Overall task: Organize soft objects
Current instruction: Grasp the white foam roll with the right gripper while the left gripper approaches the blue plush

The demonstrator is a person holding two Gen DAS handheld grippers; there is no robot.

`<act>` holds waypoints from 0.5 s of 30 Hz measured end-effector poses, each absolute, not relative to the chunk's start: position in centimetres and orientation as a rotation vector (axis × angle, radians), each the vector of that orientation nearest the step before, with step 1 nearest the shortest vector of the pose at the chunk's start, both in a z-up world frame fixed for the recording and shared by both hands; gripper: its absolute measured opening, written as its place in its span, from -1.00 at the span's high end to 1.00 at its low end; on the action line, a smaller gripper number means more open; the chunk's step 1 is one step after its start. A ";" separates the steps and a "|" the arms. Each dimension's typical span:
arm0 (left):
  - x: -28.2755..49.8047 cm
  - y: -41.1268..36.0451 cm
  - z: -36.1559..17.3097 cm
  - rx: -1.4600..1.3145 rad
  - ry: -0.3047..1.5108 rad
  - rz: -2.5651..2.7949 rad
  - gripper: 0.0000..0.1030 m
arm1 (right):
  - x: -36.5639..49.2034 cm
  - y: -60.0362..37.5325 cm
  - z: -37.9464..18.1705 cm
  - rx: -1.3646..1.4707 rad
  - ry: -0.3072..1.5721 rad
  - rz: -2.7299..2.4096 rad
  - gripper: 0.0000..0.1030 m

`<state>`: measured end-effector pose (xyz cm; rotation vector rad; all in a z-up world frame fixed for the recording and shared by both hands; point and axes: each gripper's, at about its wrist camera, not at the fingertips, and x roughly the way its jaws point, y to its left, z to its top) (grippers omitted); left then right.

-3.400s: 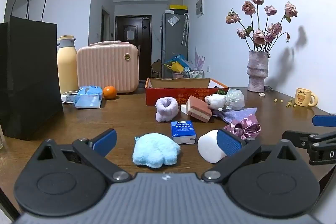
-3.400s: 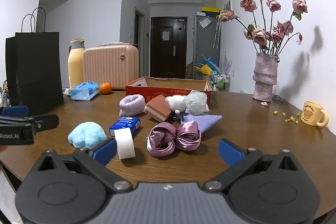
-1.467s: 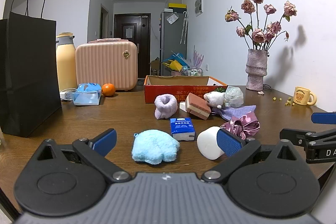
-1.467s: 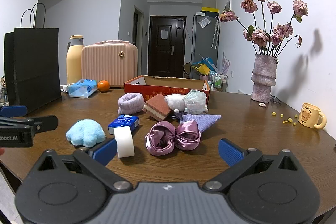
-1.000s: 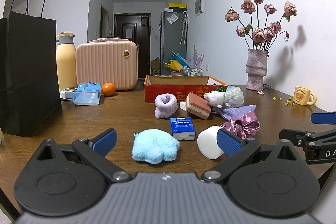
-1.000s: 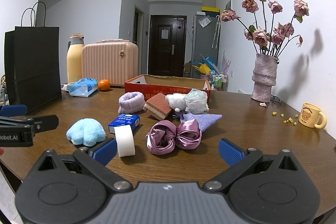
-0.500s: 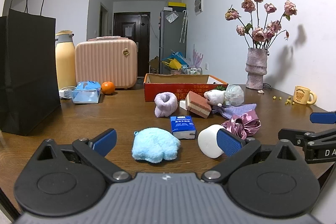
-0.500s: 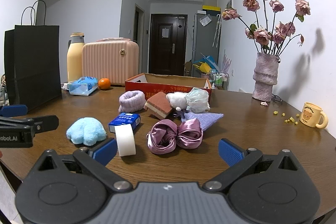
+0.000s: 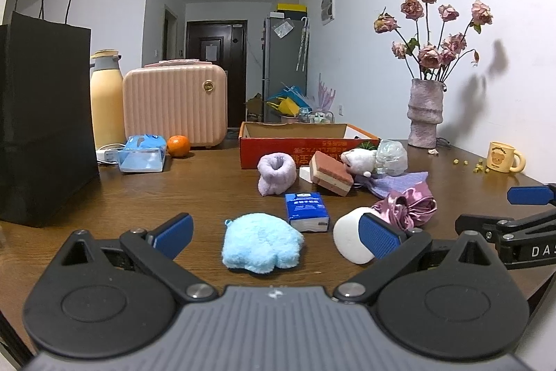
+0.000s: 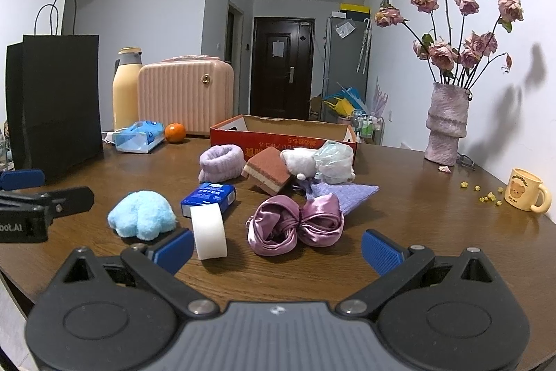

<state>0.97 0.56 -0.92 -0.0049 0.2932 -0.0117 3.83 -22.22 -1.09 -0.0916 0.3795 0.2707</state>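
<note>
Soft things lie on the brown table in front of an open red cardboard box (image 9: 305, 141) (image 10: 278, 136). A fluffy light-blue puff (image 9: 260, 244) (image 10: 140, 214) lies straight ahead of my open, empty left gripper (image 9: 276, 237). A pink satin scrunchie (image 10: 295, 223) (image 9: 406, 207) lies ahead of my open, empty right gripper (image 10: 276, 249). A white pad (image 10: 208, 232), a blue tissue pack (image 10: 208, 195), a lilac wristband (image 10: 222, 162), a red-brown sponge (image 10: 269, 172), a white plush (image 10: 300, 162), a clear bag (image 10: 333, 162) and a purple cloth (image 10: 344, 193) lie around them.
A black paper bag (image 9: 41, 124) stands at the left. A yellow flask (image 9: 106, 99), a pink case (image 9: 175, 105), a tissue packet (image 9: 142, 155) and an orange (image 9: 178, 145) are behind. A vase of dried roses (image 10: 446, 124) and a yellow mug (image 10: 526, 190) stand at the right.
Both grippers have edged slightly forward and stay open. No object on the table has moved.
</note>
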 end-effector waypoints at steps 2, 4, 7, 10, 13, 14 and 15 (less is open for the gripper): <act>1.2 0.7 -1.0 -0.008 0.297 -0.004 -1.00 | 4.2 -22.1 -1.2 -0.092 0.385 0.274 -1.00; 1.5 0.9 -1.0 -0.011 0.301 0.003 -1.00 | 4.6 -21.9 -1.3 -0.094 0.389 0.277 -1.00; 1.9 1.3 -1.1 -0.012 0.302 0.010 -1.00 | 5.1 -21.5 -1.6 -0.096 0.394 0.284 -1.00; 2.3 1.7 -1.2 -0.013 0.308 0.016 -1.00 | 5.6 -21.2 -1.8 -0.098 0.400 0.294 -0.99; 2.8 2.0 -1.4 -0.012 0.316 0.022 -1.00 | 6.2 -20.8 -2.1 -0.101 0.406 0.301 -0.99; 2.9 2.0 -1.4 -0.011 0.318 0.023 -1.00 | 6.4 -20.7 -2.1 -0.101 0.407 0.303 -0.99; 3.0 2.1 -1.4 -0.011 0.320 0.025 -1.00 | 6.5 -20.6 -2.2 -0.101 0.407 0.307 -0.99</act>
